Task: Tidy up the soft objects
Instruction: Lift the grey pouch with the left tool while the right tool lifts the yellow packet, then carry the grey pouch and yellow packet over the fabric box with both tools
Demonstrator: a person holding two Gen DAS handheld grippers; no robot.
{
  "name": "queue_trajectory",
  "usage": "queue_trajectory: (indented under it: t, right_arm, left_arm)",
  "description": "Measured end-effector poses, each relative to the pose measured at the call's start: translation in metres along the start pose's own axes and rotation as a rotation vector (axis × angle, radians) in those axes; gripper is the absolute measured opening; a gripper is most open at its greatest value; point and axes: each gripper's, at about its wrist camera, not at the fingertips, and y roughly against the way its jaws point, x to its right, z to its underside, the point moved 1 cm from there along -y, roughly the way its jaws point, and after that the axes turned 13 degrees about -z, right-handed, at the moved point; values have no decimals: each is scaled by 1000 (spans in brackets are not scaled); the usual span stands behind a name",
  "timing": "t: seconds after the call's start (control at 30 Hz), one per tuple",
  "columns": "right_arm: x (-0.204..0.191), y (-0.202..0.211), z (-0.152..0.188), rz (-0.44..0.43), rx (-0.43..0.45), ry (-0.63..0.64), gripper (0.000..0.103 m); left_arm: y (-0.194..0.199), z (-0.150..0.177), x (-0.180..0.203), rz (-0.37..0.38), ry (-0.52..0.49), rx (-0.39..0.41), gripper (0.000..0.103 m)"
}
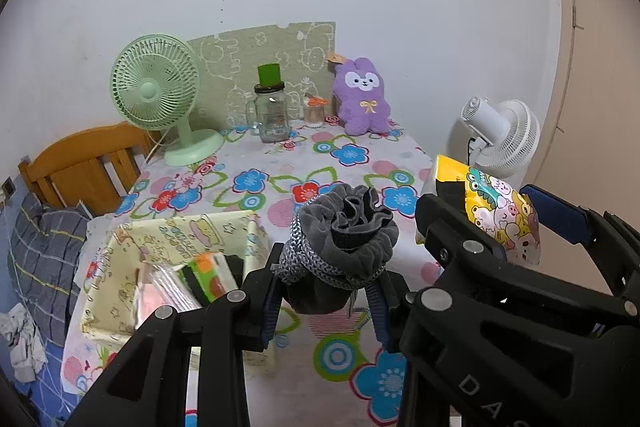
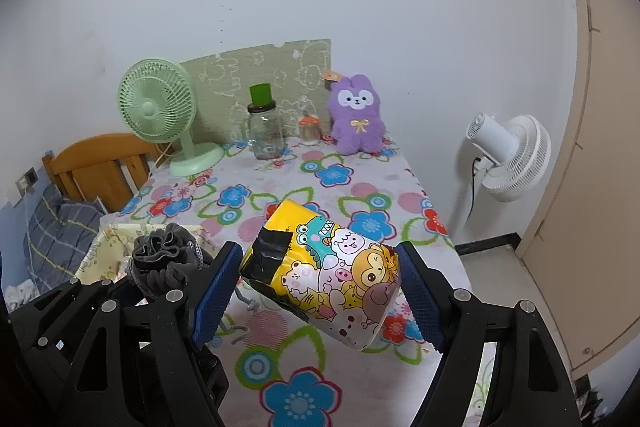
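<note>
We hold a grey drawstring pouch (image 1: pixel 344 247) clamped in the left gripper (image 1: pixel 326 301) and a cartoon-printed tissue pack (image 2: pixel 332 269) gripped in the right gripper (image 2: pixel 316 291), both raised above the floral tablecloth (image 1: pixel 352 155) beside the storage box (image 1: pixel 120 267).

Green desk fan (image 1: pixel 155 87), glass jar (image 1: pixel 273 115), white standing fan (image 2: pixel 508 155), wooden headboard (image 1: pixel 86 163)

The bench (image 2: pixel 280 379) is wearing a white cloth strewn with blue, red and pink flowers and green loops. The tissue pack (image 2: pixel 332 279) is showing yellow with cartoon animals and a black patch. The drawstring pouch (image 1: pixel 340 243) is looking dark grey, its cord speckled grey-white. The plush rabbit (image 2: pixel 358 119) is glowing purple. The storage box (image 1: pixel 116 267) is appearing pale yellow, perhaps with cartoon prints. The tongs' pads (image 2: pixel 216 291) are showing blue.
</note>
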Motion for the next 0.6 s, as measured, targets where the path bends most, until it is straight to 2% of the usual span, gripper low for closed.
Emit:
queue_trajectory:
  t: [0.6]
  right_arm:
    - [-54,-28,-10,-58,-7,62,80]
  left_arm:
    - [-16,-4,-56,-53,41,7,38]
